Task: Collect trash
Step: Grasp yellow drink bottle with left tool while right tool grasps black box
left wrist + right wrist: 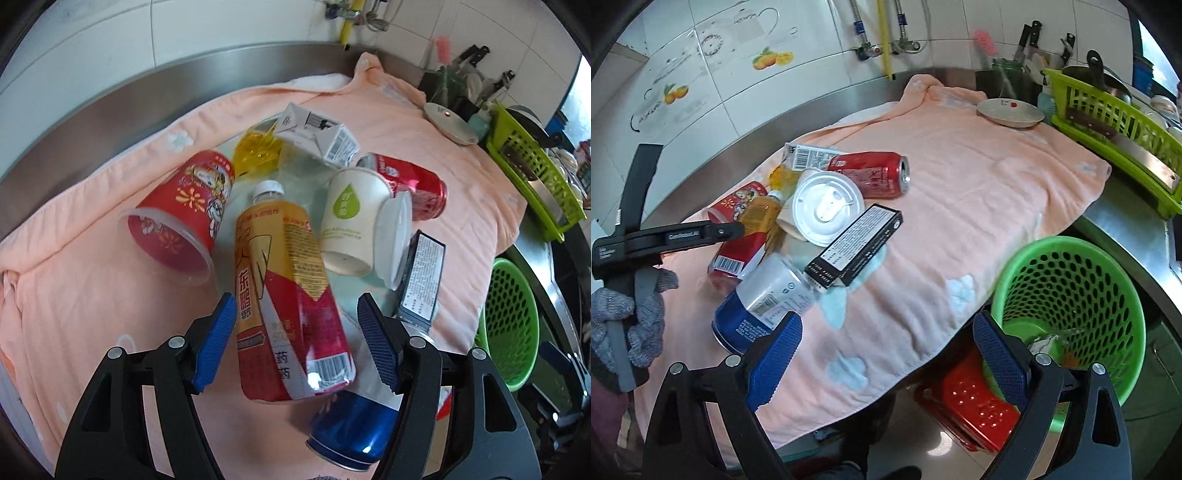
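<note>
From the left wrist view, the left gripper [297, 341] hung over the pile on the towel [92, 295] with its jaws apart. The bottle [288, 295] sat between the blue pads, but there was a gap on each side, so it wasn't gripped yet. Around it lay the red cup [181, 214], a white cup [351, 225], a carton [317, 134], a red can [410, 184], a black box [423, 280] and a blue can [354, 428].

From the right wrist view, the right gripper [888, 360] was wide open and empty, hanging over the towel's near edge. The green basket [1071, 295] stood just off to its right, below the counter, with only a few scraps in the bottom. I'd say the job had barely started: nearly all the trash was still on the towel, and the bottle looked like the next thing to go.
</note>
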A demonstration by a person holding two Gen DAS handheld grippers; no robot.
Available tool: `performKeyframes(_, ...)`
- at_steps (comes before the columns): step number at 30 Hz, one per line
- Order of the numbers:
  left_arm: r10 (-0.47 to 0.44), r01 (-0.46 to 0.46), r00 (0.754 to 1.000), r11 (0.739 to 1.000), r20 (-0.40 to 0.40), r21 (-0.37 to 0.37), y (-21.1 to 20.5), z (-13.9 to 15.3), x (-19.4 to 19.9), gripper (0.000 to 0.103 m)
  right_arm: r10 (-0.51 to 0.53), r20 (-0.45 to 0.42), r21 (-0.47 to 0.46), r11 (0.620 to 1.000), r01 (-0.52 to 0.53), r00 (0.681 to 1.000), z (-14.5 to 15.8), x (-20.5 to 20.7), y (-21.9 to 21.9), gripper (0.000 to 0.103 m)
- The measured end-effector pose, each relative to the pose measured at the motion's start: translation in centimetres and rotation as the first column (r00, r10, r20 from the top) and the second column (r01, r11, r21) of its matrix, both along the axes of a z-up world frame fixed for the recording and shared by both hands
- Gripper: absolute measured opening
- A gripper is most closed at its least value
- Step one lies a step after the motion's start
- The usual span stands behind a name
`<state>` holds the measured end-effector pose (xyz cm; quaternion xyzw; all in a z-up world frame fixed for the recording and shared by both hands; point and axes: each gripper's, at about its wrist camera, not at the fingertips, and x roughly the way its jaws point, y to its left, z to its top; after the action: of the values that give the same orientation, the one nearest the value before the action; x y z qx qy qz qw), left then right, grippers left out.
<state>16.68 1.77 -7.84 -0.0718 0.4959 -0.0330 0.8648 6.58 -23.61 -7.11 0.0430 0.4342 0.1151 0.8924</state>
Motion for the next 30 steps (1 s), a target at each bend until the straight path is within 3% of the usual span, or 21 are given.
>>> performKeyframes(5, -0.005, 0.004, 0.999, 1.0, -0.043, -0.01, 0.1, -1.4, 1.2, 0.07, 0.005, -0.015, 0.005, 1.0, -0.004, 1.0, -0.5, 0.1, 1.0, 0.091)
performKeyframes(16, -0.009, 0.013, 0.995, 0.999, -0.099, 0.044, -0.3, -3.0, 3.3, 0.072, -0.011, -0.057, 0.004, 1.0, 0.012, 0.998, -1.6, 1.0, 1.9, 0.091)
performKeyframes(30, -0.045, 0.048, 0.995, 0.998, -0.084, 0.038, 0.1, -3.3, 2.4, 0.072, -0.086, -0.158, 0.097, 0.99, 0.102, 0.984, -2.3, 7.4, 2.5, 0.088)
